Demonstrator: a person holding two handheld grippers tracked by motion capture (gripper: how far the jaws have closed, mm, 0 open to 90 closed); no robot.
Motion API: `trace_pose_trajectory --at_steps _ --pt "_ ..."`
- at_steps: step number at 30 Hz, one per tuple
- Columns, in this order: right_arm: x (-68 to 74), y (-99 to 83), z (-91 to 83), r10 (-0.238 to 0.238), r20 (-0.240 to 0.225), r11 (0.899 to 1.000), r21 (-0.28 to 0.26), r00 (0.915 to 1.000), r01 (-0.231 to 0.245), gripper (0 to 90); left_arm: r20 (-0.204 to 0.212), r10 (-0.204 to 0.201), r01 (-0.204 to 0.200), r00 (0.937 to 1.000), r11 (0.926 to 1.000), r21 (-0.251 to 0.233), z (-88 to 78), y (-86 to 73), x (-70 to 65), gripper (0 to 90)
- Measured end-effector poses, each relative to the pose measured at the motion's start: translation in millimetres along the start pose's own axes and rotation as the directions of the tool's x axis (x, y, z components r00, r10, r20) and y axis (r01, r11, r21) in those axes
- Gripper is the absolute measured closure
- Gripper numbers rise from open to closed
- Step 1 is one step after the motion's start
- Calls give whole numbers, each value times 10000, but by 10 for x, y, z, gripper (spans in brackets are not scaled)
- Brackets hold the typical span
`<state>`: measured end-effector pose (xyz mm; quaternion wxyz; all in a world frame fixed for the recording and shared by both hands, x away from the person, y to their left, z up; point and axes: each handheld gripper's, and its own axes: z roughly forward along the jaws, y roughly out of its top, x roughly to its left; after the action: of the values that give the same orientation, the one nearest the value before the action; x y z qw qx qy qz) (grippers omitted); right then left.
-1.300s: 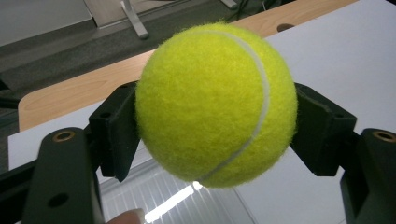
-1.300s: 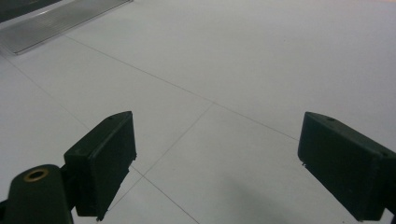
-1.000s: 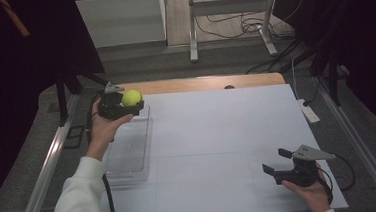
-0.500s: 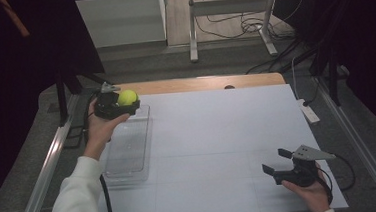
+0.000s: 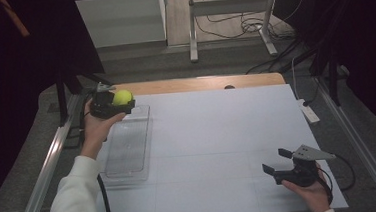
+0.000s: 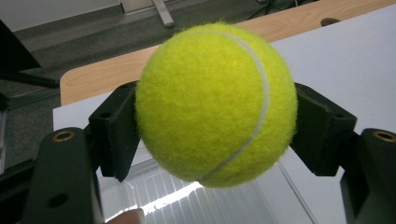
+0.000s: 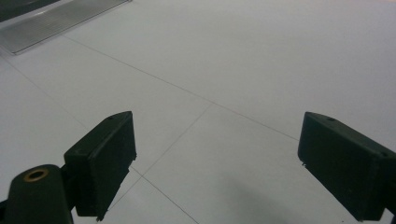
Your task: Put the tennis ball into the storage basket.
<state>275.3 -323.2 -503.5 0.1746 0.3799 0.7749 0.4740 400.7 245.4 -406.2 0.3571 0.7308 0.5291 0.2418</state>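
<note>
Left gripper [image 5: 118,105] fingers clamp tennis ball [image 5: 122,96], held above far end of clear tray [image 5: 127,153]. Right gripper [image 5: 279,166] well apart from tray, fingers wide, nothing between, over white bench [image 5: 218,134].

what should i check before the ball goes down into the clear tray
1. Grip on the ball: left claw shut on the tennis ball, pads on both sides. Ok.
2. Ball over the tray: in the high view it sits at the far end of the clear tray; exact height cannot tell.
3. Tray free of things: nothing seen lying in it. Ok.
4. Tray flat on the white table: ok.
5. Right claw out of the way: open, at the near right corner, far from the tray. Ok.
</note>
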Motion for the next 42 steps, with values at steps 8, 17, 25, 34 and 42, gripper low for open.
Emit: trace_pose_trajectory --at_steps 8,17,25,34,42 --pt "2 0 1 -12 0 10000 14 10000 12 114 -178 -85 87 9998 9999 123 35 -26 55 264" --pt "5 1 -5 -8 1 10000 -2 10000 8 114 -350 -212 222 9992 9993 293 88 -52 124 263" --pt "6 -3 3 12 -30 10000 34 10000 -12 114 -477 -273 295 9985 9985 459 139 -66 168 263" --pt "10 -5 11 -14 -20 10000 72 10000 14 114 -790 -350 416 9963 9956 844 223 -115 248 263" --pt "6 -6 11 -7 -31 10000 79 10000 8 114 -957 -492 590 9942 9931 1016 255 -168 315 263"
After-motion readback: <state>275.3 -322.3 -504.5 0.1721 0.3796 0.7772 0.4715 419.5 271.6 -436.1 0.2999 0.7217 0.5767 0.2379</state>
